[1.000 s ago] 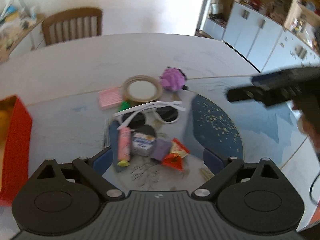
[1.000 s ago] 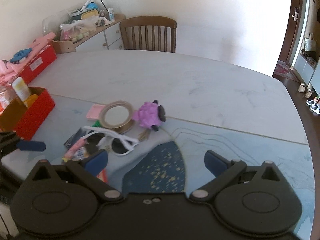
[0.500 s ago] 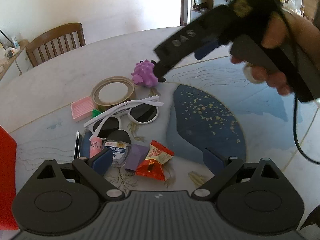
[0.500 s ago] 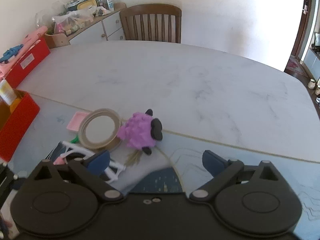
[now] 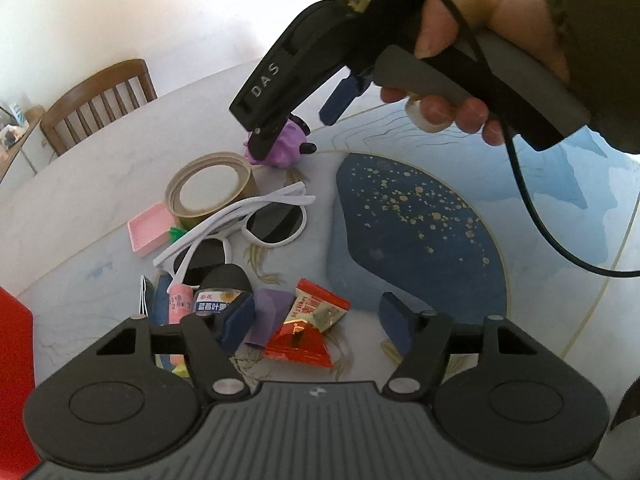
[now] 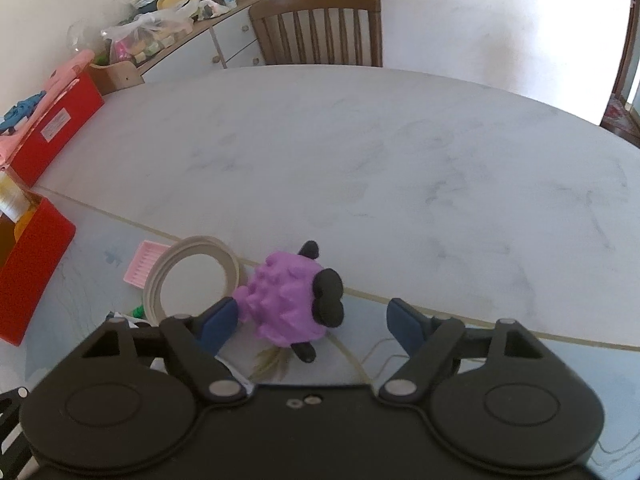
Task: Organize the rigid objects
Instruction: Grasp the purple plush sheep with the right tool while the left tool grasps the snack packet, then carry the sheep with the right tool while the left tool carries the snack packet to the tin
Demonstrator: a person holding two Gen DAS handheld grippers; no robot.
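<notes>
A round marble-look table (image 6: 400, 168) with a blue, gold-flecked inlay (image 5: 416, 240) carries a small heap of odds and ends, a wooden chair (image 6: 320, 28) drawn up at its far side. At the table's left edge in the right wrist view stands an open red box (image 6: 32, 264); a pale bottle with a yellow base (image 6: 12, 208) stands upright inside it, and the rest of its contents are out of frame. A second red box (image 6: 60, 128), farther back, bears pink cloth and a blue toy.

The right gripper (image 6: 308, 320), held in a person's hand (image 5: 472, 60), reaches down over a purple knobbly sheep toy (image 6: 288, 300). Its jaws have just been narrowing yet stand apart: the toy sits between them, the left pad just beside its flank, the right pad well clear, nothing clenched.

The left gripper (image 5: 320, 320) hovers low over the near end of the heap. Its jaws have just been closing too, and remain released; a red candy wrapper (image 5: 308, 332) and a purple piece (image 5: 268, 312) lie between the pads, untouched.

Beside the toy lies a roll of brown tape (image 5: 212, 192), then white sunglasses (image 5: 248, 232), a pink ridged tray (image 5: 148, 232), a small labelled tin (image 5: 216, 300) and a pink tube (image 5: 178, 304).
</notes>
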